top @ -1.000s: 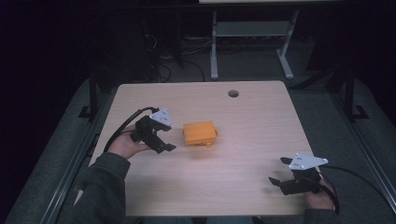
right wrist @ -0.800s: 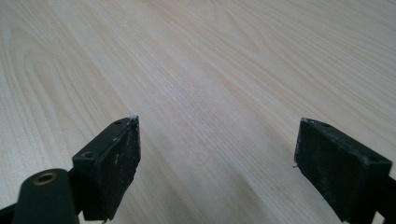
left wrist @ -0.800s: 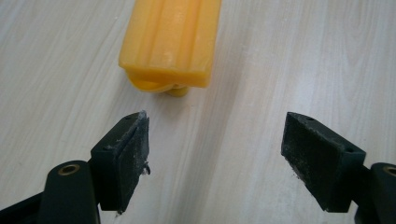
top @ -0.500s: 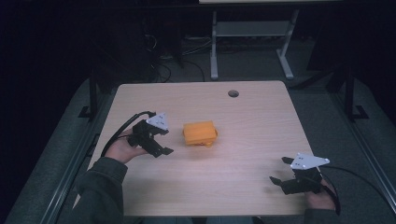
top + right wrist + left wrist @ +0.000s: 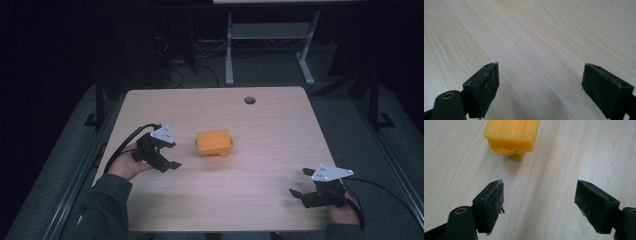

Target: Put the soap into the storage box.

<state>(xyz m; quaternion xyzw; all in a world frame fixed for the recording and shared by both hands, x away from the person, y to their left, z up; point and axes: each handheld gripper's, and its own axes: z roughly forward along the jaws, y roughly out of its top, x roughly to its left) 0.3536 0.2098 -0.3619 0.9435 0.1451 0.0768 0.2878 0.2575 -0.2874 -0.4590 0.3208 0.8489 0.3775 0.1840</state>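
Observation:
An orange-yellow blocky object (image 5: 214, 142) lies near the middle of the wooden table (image 5: 260, 120). In the left gripper view the same object (image 5: 511, 135) sits ahead of the jaws, resting on a rounded yellow part beneath it. My left gripper (image 5: 172, 161) is just left of it, a short gap away, open and holding nothing; its open jaws (image 5: 539, 202) frame bare wood. My right gripper (image 5: 299, 191) rests near the table's front right corner, far from the object, open over bare wood (image 5: 540, 85).
A round cable hole (image 5: 249, 100) sits near the table's far edge. Cables trail from both grippers off the table sides. Beyond the table stand a metal desk frame (image 5: 270, 45) and loose floor cables (image 5: 175, 60) in a dark room.
My left gripper has drawn back to the left and toward the table's front edge, away from the orange object. The right gripper has stayed put.

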